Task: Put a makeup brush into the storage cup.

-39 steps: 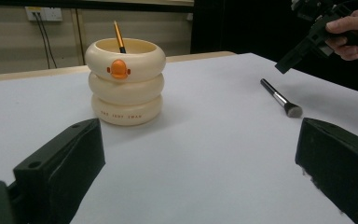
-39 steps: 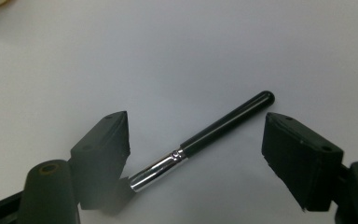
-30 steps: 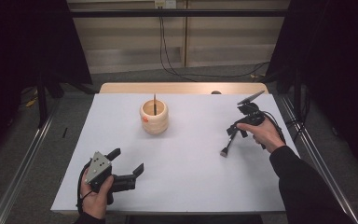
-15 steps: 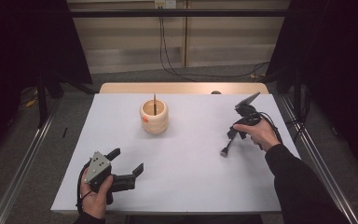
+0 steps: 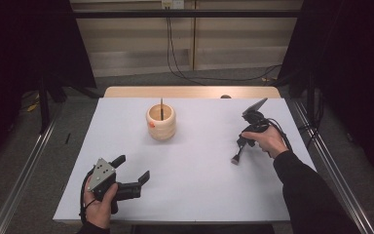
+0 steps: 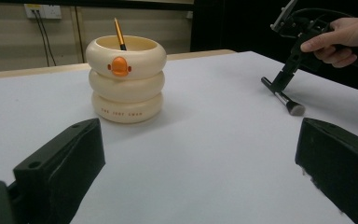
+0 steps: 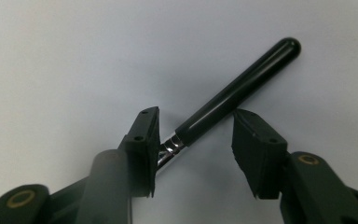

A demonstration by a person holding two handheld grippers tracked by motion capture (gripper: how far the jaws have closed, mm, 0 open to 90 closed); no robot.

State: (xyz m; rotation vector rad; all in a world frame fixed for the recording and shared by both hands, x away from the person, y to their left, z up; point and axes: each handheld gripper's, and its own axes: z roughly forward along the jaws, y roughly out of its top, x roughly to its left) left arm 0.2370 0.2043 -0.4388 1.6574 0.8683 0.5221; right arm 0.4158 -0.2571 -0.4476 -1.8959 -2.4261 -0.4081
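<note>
Cream, black and white in front of us

We see a cream ringed holder (image 5: 161,123) with an orange beak mark, a glossy black brush (image 7: 233,99) with a silver band, a white worktop (image 5: 195,185), and black fingers (image 7: 144,140).

The high view looks forward and down on the whole white table (image 5: 199,185) from above the person's side. The left gripper view sits low near the tabletop, facing the cream holder (image 6: 126,84), also in the high view. The right gripper view looks closely down at a brush (image 7: 235,100).
</note>
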